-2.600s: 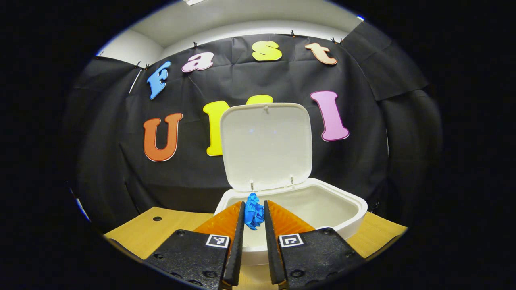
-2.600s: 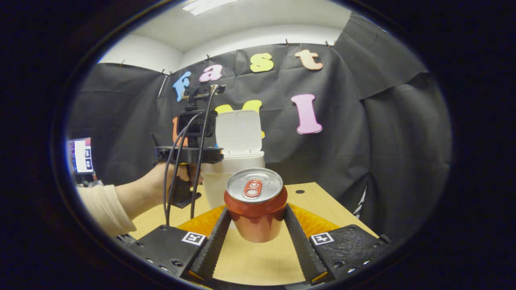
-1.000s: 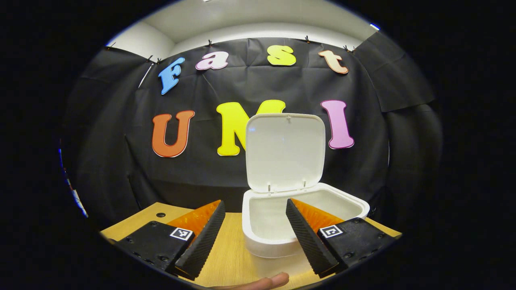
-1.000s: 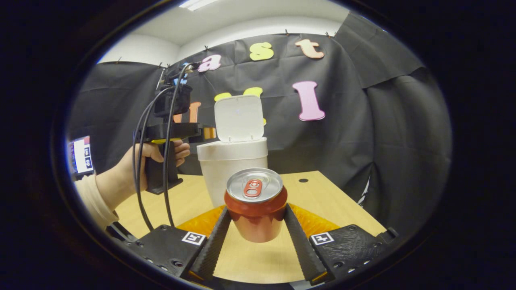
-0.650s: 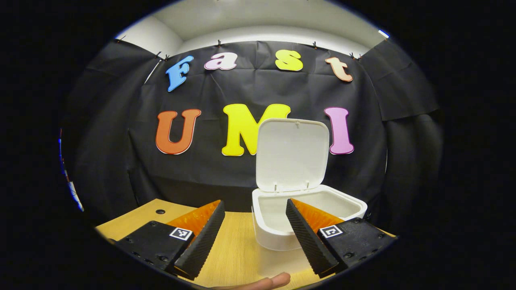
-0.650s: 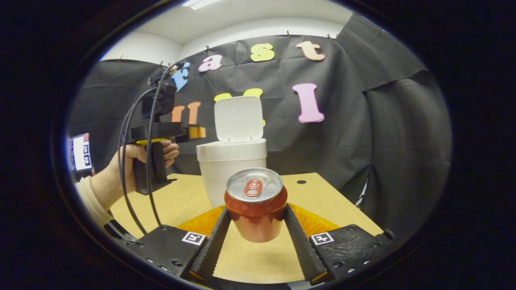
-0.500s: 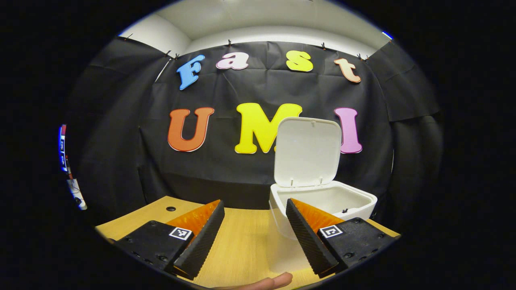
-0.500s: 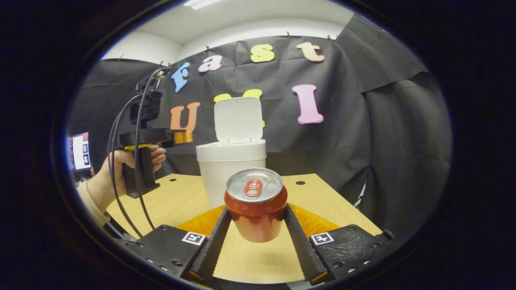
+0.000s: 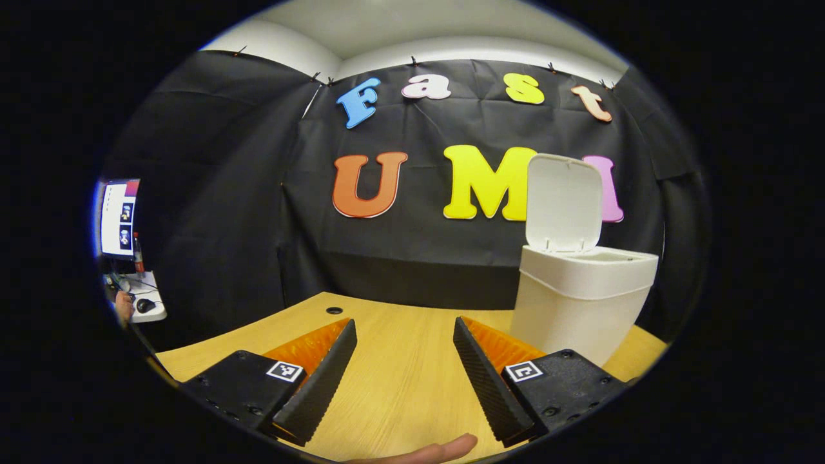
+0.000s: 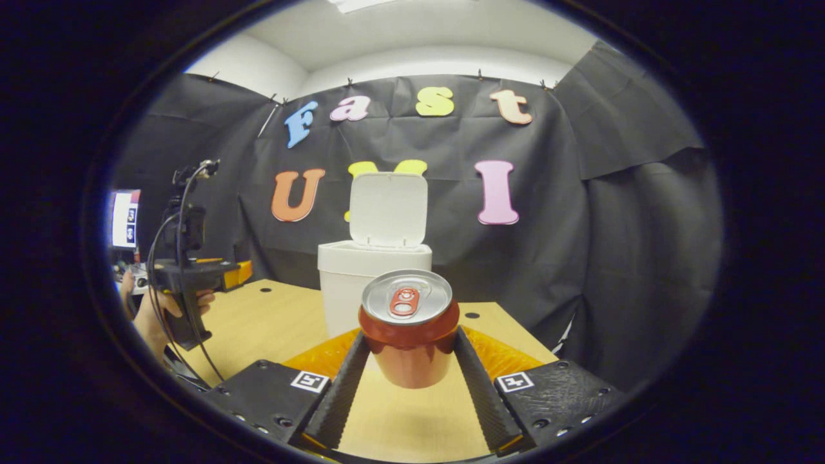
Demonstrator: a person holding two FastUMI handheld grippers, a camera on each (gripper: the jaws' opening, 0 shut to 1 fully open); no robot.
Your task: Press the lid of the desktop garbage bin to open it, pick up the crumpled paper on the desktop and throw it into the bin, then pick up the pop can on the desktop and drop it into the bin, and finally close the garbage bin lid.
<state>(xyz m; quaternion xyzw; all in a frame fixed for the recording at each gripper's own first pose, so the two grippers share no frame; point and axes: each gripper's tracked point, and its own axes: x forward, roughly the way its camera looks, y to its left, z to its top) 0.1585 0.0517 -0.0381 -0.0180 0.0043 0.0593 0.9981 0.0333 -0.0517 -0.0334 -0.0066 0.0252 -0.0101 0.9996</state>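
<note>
Pop can (image 10: 408,335) upright, tab end up, clamped between right gripper (image 10: 408,361) fingers above worktop (image 10: 271,322). Bin (image 10: 374,283) lid (image 10: 388,209) raised. Left gripper (image 9: 403,361) spread wide, level.

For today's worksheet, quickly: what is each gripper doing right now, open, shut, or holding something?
Left gripper: open, holding nothing.
Right gripper: shut on the pop can, held upright.

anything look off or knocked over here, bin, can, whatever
Nothing stands out. The bin stands upright on the table with its lid up. The right gripper holds the pop can upright, undented, tab closed. The left gripper is open, off to the bin's side.
</note>
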